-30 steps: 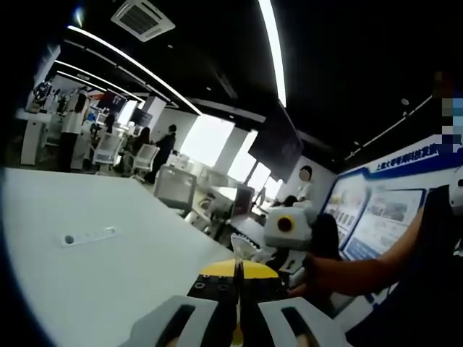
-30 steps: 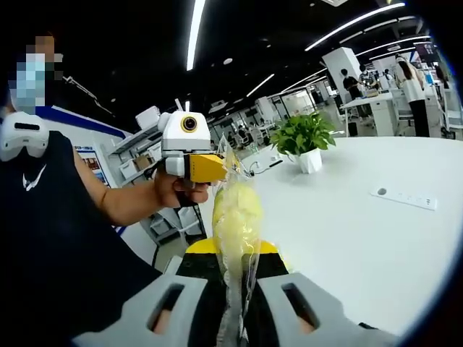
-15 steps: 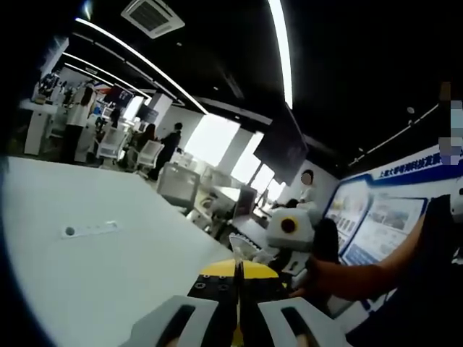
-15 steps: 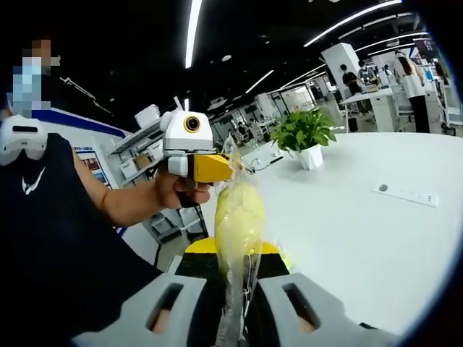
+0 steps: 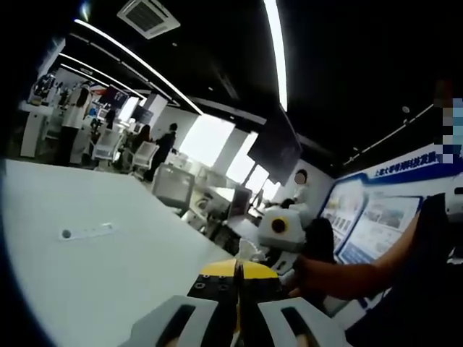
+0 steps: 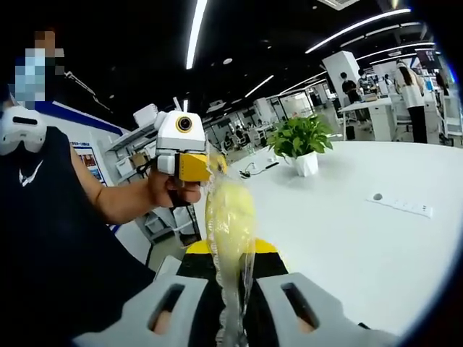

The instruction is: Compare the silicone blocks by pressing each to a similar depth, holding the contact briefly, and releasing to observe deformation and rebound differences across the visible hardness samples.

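White tabletop [image 6: 376,246] spread under both views, lit by long ceiling light strips, with a potted green plant [image 6: 302,139] standing on it and a flat socket strip [image 6: 399,204] lying well apart from the plant. In the right gripper view the right gripper [image 6: 233,307] had its jaws pressed onto the lower end of a clear plastic bag [image 6: 230,238] holding something pale yellow and rounded; the bag rose upright between the jaws, crinkled and glossy, its top reaching up beside the left gripper [image 6: 205,168], whose yellow tip met the bag's upper edge. A hand [image 6: 170,192] gripped that tool. In the left gripper view the left gripper [image 5: 237,289] showed its jaws drawn nearly together with a thin sliver of the plastic between them, and the white socket strip [image 5: 87,232] lay on the table beyond.
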Tool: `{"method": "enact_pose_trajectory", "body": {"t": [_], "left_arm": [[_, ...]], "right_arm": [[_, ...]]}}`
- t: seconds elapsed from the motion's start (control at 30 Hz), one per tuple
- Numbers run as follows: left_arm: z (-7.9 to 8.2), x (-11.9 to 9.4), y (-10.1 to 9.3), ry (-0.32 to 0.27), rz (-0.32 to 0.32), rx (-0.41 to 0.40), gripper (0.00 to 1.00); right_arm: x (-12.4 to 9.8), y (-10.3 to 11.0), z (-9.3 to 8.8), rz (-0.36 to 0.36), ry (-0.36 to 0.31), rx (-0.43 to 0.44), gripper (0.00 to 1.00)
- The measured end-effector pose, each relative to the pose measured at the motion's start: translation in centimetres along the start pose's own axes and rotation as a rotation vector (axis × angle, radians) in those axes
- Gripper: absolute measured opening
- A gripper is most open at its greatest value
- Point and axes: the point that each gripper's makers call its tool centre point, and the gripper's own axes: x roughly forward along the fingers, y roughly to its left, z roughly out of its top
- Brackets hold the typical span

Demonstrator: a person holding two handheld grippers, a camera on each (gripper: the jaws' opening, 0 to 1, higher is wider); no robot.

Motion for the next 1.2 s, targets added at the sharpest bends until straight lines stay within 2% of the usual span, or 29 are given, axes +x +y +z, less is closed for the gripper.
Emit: {"method": "enact_pose_trajectory", "body": {"t": [0.1, 0.5, 0.73, 0.77, 0.8, 0.97, 1.1, 1.2], "left_arm": [[0.0, 0.0, -0.1, 0.004, -0.002, 0.002, 0.0], [-0.3, 0.3, -0.2, 0.008, -0.008, -0.003, 0.0], [-0.8, 0.3, -0.3, 0.011, -0.007, 0.005, 0.0], [-0.9, 0.3, -0.3, 0.012, -0.006, -0.001, 0.0], [-0.8, 0.3, -0.4, 0.002, -0.009, -0.007, 0.0], [-0.5, 0.3, -0.6, -0.008, -0.013, -0.013, 0.0], [-0.6, 0.4, -0.6, -0.004, -0.012, -0.017, 0.0], [-0.7, 0.5, -0.6, 0.001, -0.011, -0.019, 0.0]], "right_arm": [[-0.1, -0.1, 0.0, -0.011, 0.004, -0.039, 0.0], [-0.4, -0.1, -0.3, -0.011, 0.005, -0.015, 0.01], [-0.5, 0.3, -0.8, 0.0, 0.028, -0.002, 0.04], [-0.5, 0.2, -0.9, -0.011, 0.031, -0.017, 0.06], [-0.5, -0.3, -0.5, -0.043, 0.003, -0.071, 0.06], [-0.5, -0.6, -0.3, -0.061, -0.049, -0.144, 0.11], [-0.4, -0.7, -0.5, -0.08, -0.042, -0.161, 0.15], [-0.5, -1.2, -0.4, -0.109, -0.04, -0.187, 0.25]]}}
